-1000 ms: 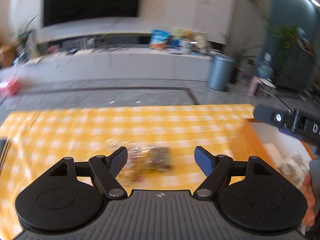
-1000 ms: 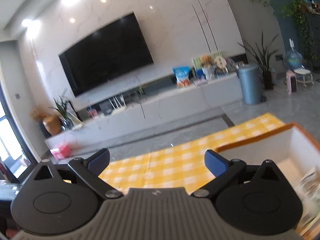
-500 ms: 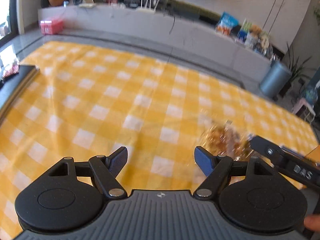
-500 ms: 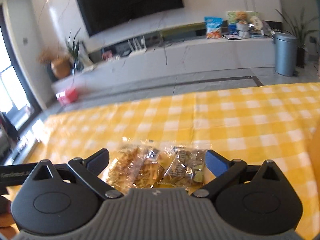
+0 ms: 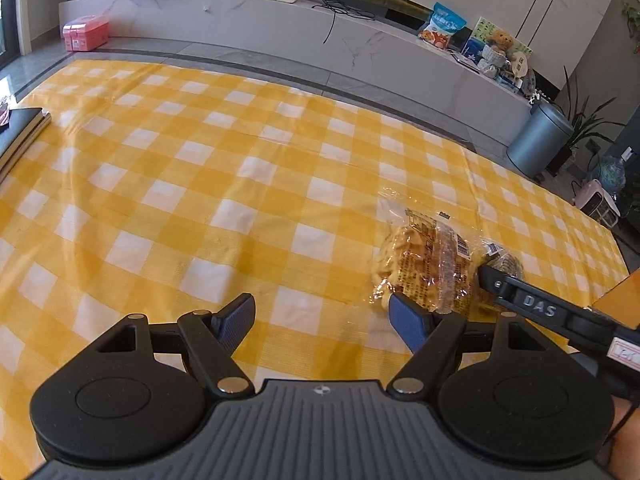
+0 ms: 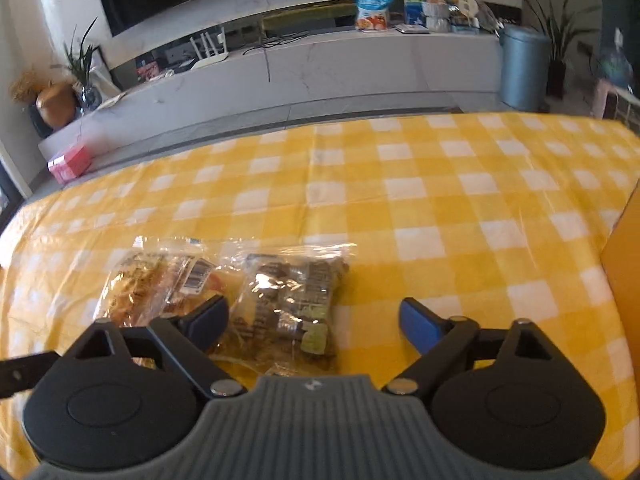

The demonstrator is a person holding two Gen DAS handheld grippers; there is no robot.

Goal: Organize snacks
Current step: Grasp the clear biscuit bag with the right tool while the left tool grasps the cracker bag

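Note:
Two clear snack bags lie side by side on the yellow checked tablecloth (image 6: 400,208). The darker bag (image 6: 288,304) sits between the jaws of my right gripper (image 6: 314,318), which are closing; the right pad is still apart from it. The yellow pastry bag (image 6: 156,280) lies just left of that gripper's left finger. My left gripper (image 5: 322,320) hovers open over bare cloth, with the pastry bag (image 5: 424,264) just beyond its right fingertip. One finger of the right gripper (image 5: 520,300) crosses the dark bag (image 5: 504,262) in the left wrist view.
An orange box wall (image 6: 628,264) stands at the table's right edge, its corner (image 5: 620,292) also in the left wrist view. A dark notebook (image 5: 20,128) lies at the far left. Beyond the table are the floor, a white TV bench and a grey bin (image 6: 524,68).
Both grippers have come down toward the tablecloth. The right one swung from the box to over the dark bag and its jaws narrowed a little. The left one shifted left of the bags.

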